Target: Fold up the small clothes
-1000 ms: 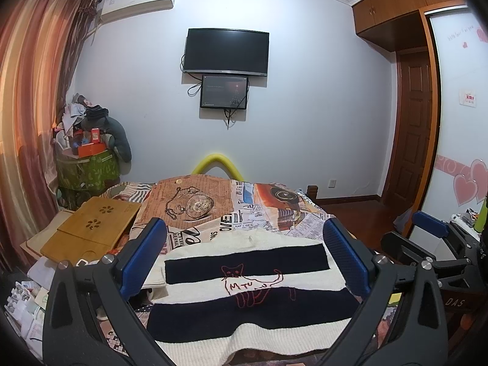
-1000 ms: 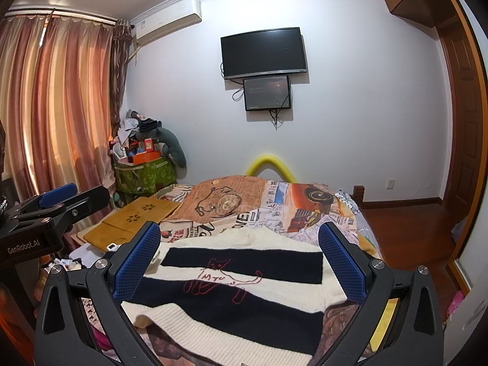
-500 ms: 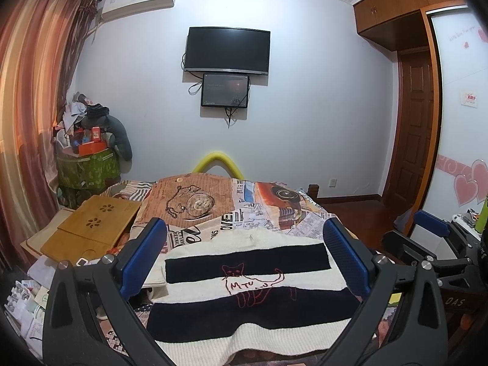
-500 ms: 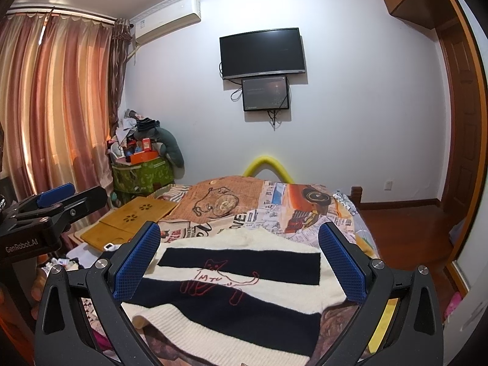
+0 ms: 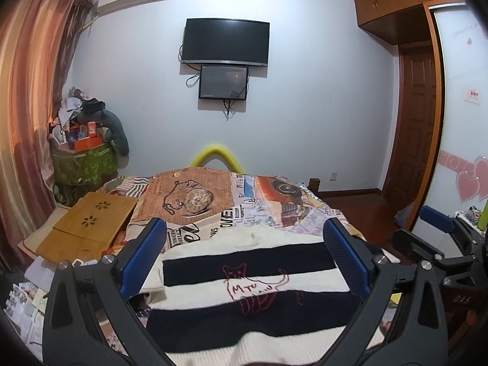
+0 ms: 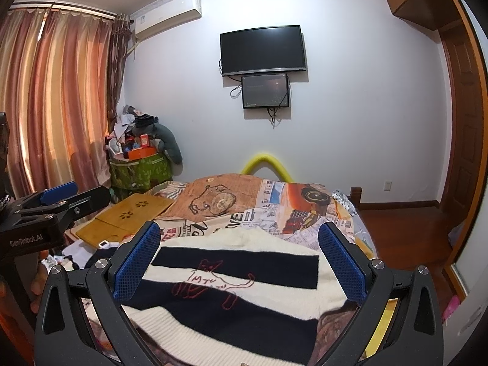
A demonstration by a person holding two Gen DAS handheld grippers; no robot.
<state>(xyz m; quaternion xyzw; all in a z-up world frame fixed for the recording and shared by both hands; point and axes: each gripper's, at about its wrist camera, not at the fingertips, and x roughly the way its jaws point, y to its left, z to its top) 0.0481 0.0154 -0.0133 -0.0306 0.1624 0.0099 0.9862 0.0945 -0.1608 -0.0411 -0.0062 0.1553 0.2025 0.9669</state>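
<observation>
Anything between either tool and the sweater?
Nothing visible. Both tools, left and right, are open above the striped sweater, which lies flat on the bed. Only open air shows between the fingers and the knit.

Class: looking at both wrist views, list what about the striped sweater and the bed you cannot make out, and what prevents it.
- striped sweater hem, left wrist view: cut off by the bottom edge.
- Sweater sleeves, both views: not visible, partly behind the open left gripper and right gripper.
- bed near end: covered by the sweater.

A home bedroom: bed [image 5: 274, 210], wall television [image 5: 225, 42], curtains [image 6: 55, 97]
</observation>
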